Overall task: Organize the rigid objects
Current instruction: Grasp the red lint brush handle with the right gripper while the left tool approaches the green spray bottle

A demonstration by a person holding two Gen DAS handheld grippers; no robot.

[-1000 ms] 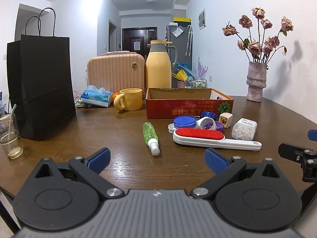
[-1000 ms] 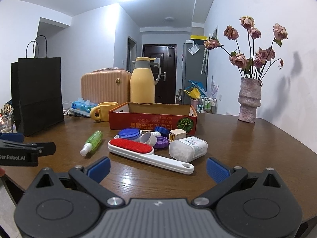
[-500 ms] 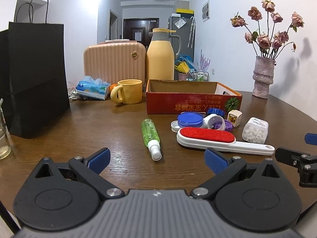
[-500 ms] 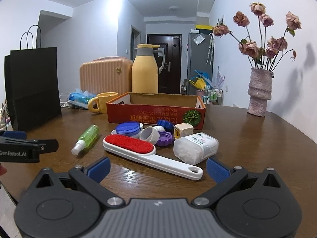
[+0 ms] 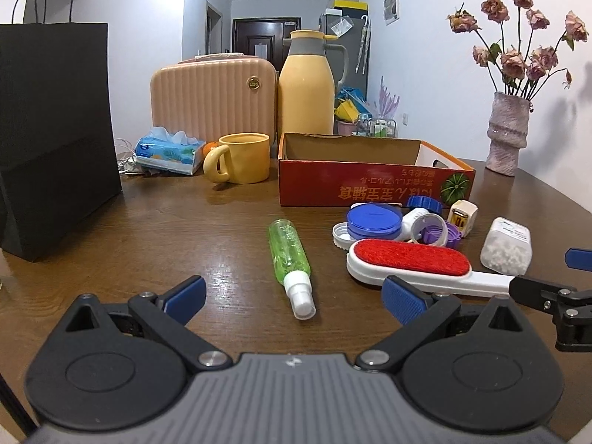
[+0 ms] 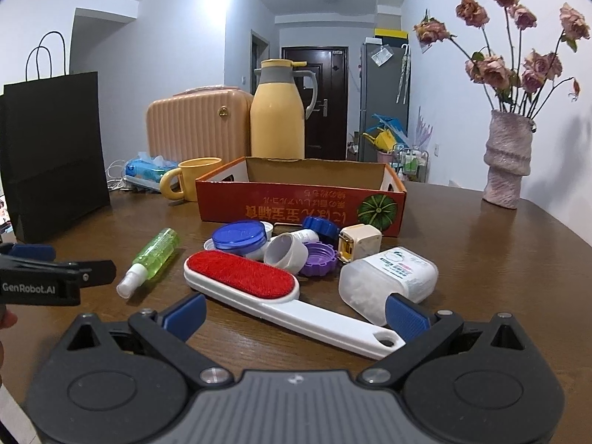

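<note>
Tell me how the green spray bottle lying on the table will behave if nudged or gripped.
The green spray bottle lies on its side and looks round, so it will probably roll sideways if nudged. Its clear plastic looks smooth, perhaps slippery. It seems small and light.

On the side of my left gripper, seen from my right wrist camera, I can read "GenRobot.AI" in white letters on the black body. The red cardboard box carries a row of yellow characters along its front wall, upside down to me and not something I can read, beside a round green melon picture. The white plastic container has a printed label, too small to read.
</note>
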